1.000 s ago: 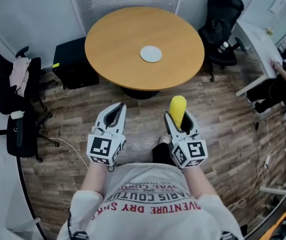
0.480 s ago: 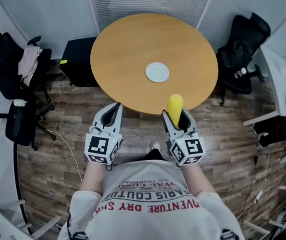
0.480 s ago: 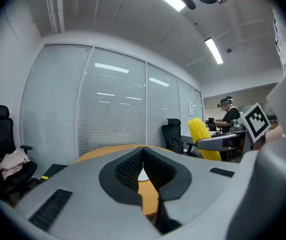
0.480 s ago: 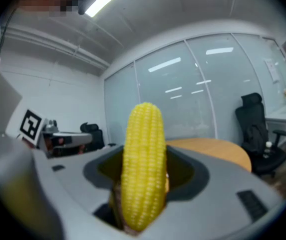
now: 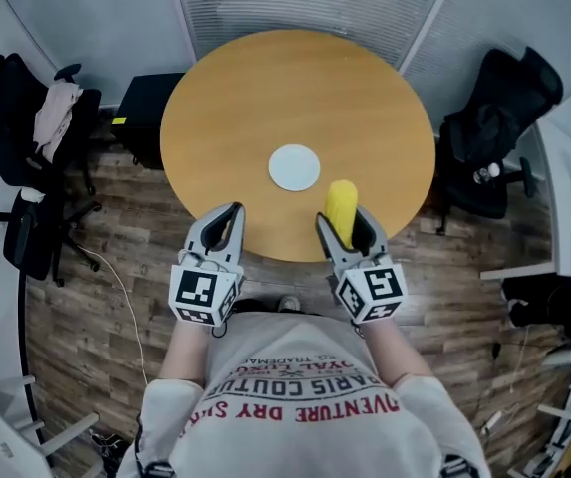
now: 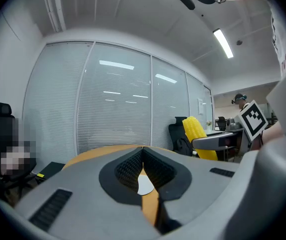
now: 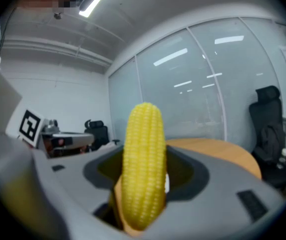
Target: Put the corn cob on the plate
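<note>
Between the jaws of your right tool [image 5: 343,224] stands the corn cob [image 5: 341,205], gripped low on its length, with most of it reaching out past the fingertips. The jaws are closed onto its sides and open only as wide as the cob is thick. In the right gripper view it is plain bright yellow, with neat straight rows of small kernels running lengthwise. It tapers slightly to a blunt, rounded tip, and you can see no husk or stalk on the part that shows. Its lower end sits down in the dark padded hollow of the jaws.

From your head view, the cob shows against the near edge of the round wooden tabletop [image 5: 265,88]. It lies just to the right of the small white plate [image 5: 294,166] and closer to you, apart from it. The plate lies flat near the middle of the tabletop, with nothing on it.

Your left tool [image 5: 234,212] is level with the right one, just at the tabletop's near edge. Its fingertips meet, it holds nothing, and only the teardrop gap behind the tips stays clear. Through that gap the left gripper view catches a sliver of the plate.

Off to your left stands a black office chair [image 5: 11,108] with a pale cloth [image 5: 53,116] draped on it. Another black chair [image 5: 499,118] sits to the right, on the plank floor [image 5: 116,297].
</note>
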Available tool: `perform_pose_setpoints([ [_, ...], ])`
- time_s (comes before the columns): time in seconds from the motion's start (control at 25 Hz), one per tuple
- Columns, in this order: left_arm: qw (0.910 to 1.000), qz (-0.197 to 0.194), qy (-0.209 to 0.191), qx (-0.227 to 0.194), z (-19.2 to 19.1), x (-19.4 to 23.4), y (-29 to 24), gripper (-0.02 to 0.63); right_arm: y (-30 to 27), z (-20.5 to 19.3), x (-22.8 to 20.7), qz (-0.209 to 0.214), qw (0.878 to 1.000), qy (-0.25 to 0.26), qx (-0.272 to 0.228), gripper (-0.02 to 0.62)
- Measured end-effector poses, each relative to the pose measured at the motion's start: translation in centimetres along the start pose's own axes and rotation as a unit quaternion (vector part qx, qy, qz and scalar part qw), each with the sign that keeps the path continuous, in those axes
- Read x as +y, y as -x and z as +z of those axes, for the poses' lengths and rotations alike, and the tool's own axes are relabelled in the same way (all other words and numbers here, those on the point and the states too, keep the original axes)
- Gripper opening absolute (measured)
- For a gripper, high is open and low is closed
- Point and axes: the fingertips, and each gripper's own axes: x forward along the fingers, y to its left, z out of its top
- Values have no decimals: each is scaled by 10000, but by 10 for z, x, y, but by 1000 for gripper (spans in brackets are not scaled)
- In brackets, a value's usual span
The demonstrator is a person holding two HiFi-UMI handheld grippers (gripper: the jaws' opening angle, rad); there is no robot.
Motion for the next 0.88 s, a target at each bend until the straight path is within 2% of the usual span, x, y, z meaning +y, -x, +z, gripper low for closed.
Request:
perform_pose_setpoints([
  [0.2,9998,17,35,169,-10,1,-34,35,-24,-5,-28,34,9998,-156,129,264],
  [0.4,9997,-37,115,193,-12,28,-66,35,-62,-10,-37,8,9992,-269,282,264],
  [0.72,9992,-396,-34,41,4,67,-136,35,-126,-17,-64,-205,9972,-417,592,264],
  [0.88,9984,-544,46,111,-6,92,-159,35,-157,-38,-70,-342,9942,-480,898,264],
])
